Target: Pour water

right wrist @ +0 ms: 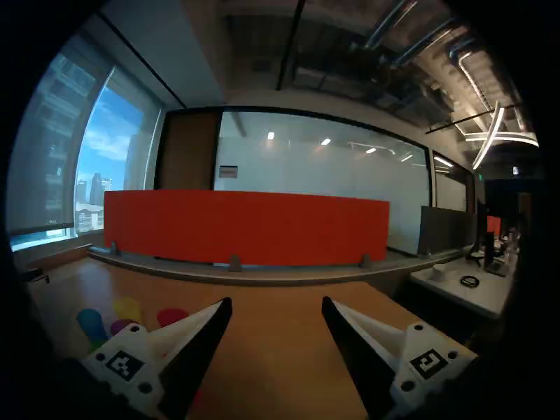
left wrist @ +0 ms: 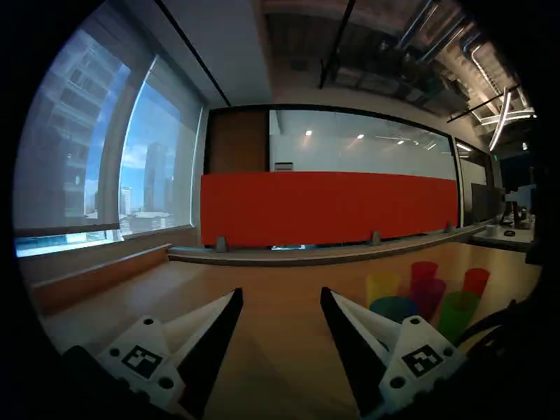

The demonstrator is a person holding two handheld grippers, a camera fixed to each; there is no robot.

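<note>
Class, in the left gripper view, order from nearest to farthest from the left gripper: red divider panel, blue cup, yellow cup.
1. Blue cup, right of the left gripper.
2. Yellow cup, just behind it.
3. Red divider panel, far back, centre.

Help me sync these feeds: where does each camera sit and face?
Left gripper view: rides the left gripper, facing the red partition across the wooden table; open jaws show, cups to their right.
Right gripper view: rides the right gripper, same heading; open jaws show, cups to their left.
Shared: partition, table, cups.
</note>
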